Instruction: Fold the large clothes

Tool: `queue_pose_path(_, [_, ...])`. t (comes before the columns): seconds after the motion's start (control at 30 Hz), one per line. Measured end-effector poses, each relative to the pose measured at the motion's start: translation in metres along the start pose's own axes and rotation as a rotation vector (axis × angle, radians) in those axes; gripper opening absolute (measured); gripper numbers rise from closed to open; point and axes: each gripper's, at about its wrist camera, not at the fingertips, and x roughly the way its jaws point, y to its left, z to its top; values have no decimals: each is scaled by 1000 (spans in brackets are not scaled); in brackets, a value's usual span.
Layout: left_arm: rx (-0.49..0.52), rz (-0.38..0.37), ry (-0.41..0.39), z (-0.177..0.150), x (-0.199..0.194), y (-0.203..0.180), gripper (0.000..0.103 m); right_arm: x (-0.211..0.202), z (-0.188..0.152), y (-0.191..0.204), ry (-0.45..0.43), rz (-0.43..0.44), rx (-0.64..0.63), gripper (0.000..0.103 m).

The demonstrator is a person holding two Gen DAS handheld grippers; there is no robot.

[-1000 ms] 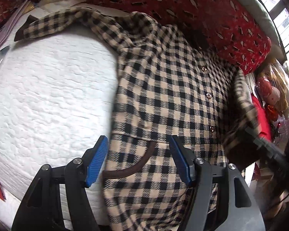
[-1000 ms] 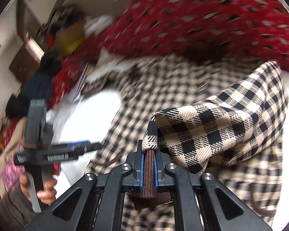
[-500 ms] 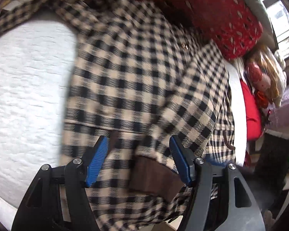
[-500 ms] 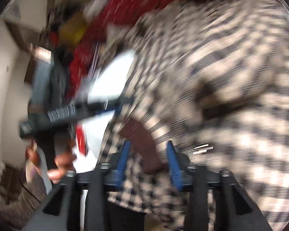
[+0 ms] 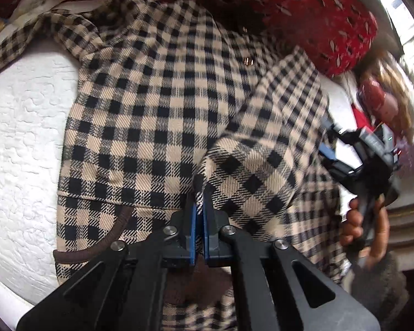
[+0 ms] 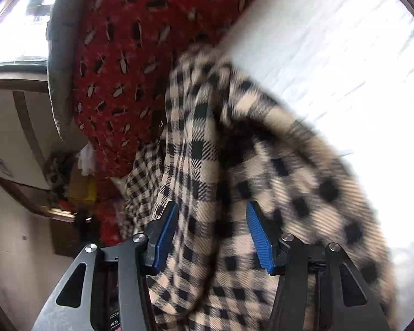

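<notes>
A beige and black checked shirt (image 5: 157, 104) with brown trim lies on a white quilted bed (image 5: 22, 127). One sleeve (image 5: 262, 149) is folded across its front. My left gripper (image 5: 198, 207) is shut on the cuff end of that sleeve. My right gripper (image 6: 212, 234) is open, its blue pads on either side of a raised fold of the shirt (image 6: 207, 165) near the shirt's right edge. It also shows in the left wrist view (image 5: 356, 154), held in a hand at the right.
A red patterned blanket (image 5: 289, 5) is piled along the far side of the bed; it also shows in the right wrist view (image 6: 118, 55). Papers (image 5: 36, 2) lie at the far left. Clutter and toys (image 5: 383, 99) sit at the right. White bedding (image 6: 345, 69) lies beside the shirt.
My right gripper carried the sleeve across the shirt, let it go and swung away to the shirt's right edge. My left gripper has closed on the sleeve's cuff.
</notes>
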Motion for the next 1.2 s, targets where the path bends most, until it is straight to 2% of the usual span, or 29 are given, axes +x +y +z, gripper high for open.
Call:
queue_pose_path(0.03, [-20, -25, -6, 3, -5, 4, 2, 0, 3, 4, 29, 26, -21, 16])
queue_pose_path(0.07, [-27, -30, -12, 4, -7, 6, 2, 1, 5, 11, 54, 73, -43, 5])
queue_pose_path(0.13, [-32, -8, -13, 9, -8, 9, 2, -19, 6, 25, 12, 151, -97, 3])
queue_pose_path(0.17, [-39, 0, -2, 11, -4, 11, 2, -29, 8, 29, -21, 153, -114, 3])
queue_pose_path(0.2, [-44, 28, 15, 13, 3, 13, 2, -37, 12, 29, -60, 112, -117, 4])
queue_pose_path(0.23, [-49, 57, 41, 15, 12, 15, 2, -45, 13, 27, -104, 16, -117, 11])
queue_pose_path(0.27, [-59, 49, 56, 15, 17, 18, 2, -48, 14, 23, -128, -81, -115, 19])
queue_pose_path(0.3, [-74, 25, 70, 13, 19, 21, 3, -48, 13, 18, -113, -106, -101, 25])
queue_pose_path(0.33, [-88, -17, 71, 11, 19, 23, 5, -45, 10, 10, -74, -75, -64, 33])
queue_pose_path(0.37, [-88, -46, 68, 9, 18, 25, 13, -42, 3, 5, -37, -25, -31, 40])
queue_pose_path(0.4, [-85, -68, 65, 7, 17, 26, 28, -36, -8, 2, 1, 15, -18, 44])
queue_pose_path(0.43, [-85, -81, 60, 5, 16, 26, 36, -32, -20, 1, 34, 39, -30, 50])
queue_pose_path(0.47, [-83, -88, 51, 2, 14, 25, 48, -27, -29, 4, 57, 58, -49, 54])
queue_pose_path(0.5, [-80, -87, 48, 0, 14, 25, 51, -20, -44, 8, 85, 88, -75, 55])
queue_pose_path(0.6, [-59, -46, 61, -7, 19, 19, 49, 8, -75, 22, 171, 114, -144, 55])
queue_pose_path(0.63, [-51, -29, 63, -7, 19, 18, 43, 25, -82, 29, 209, 100, -172, 55])
queue_pose_path(0.67, [-41, -8, 64, -8, 20, 16, 18, 34, -90, 36, 230, 92, -201, 52])
queue_pose_path(0.7, [-34, 6, 73, -10, 20, 15, 7, 40, -97, 42, 232, 96, -232, 48])
queue_pose_path(0.73, [-48, -2, 80, -12, 16, 16, 7, 42, -101, 48, 228, 119, -260, 19])
queue_pose_path(0.77, [-70, -9, 78, -14, 12, 20, 7, 41, -103, 56, 238, 145, -283, 3])
queue_pose_path(0.87, [-124, -60, 85, -22, -7, 28, 7, 17, -105, 79, 240, 220, -308, 2])
queue_pose_path(0.97, [-125, -75, 121, -32, -6, 28, 7, -13, -112, 85, 257, 214, -301, 2])
queue_pose_path(1.03, [-101, -8, 166, -36, 11, 22, 8, -9, -116, 79, 290, 132, -257, 2])
queue_pose_path(1.1, [-85, 69, 205, -41, 29, 22, 9, 6, -121, 58, 324, -18, -248, 7])
queue_pose_path(1.13, [-89, 68, 197, -44, 29, 23, 9, 18, -124, 46, 358, -98, -251, 8])
queue_pose_path(1.17, [-93, 54, 178, -45, 23, 23, 9, 24, -125, 36, 383, -120, -235, 8])
queue_pose_path(1.2, [-87, 37, 154, -46, 15, 22, 9, 19, -123, 30, 375, -86, -199, 8])
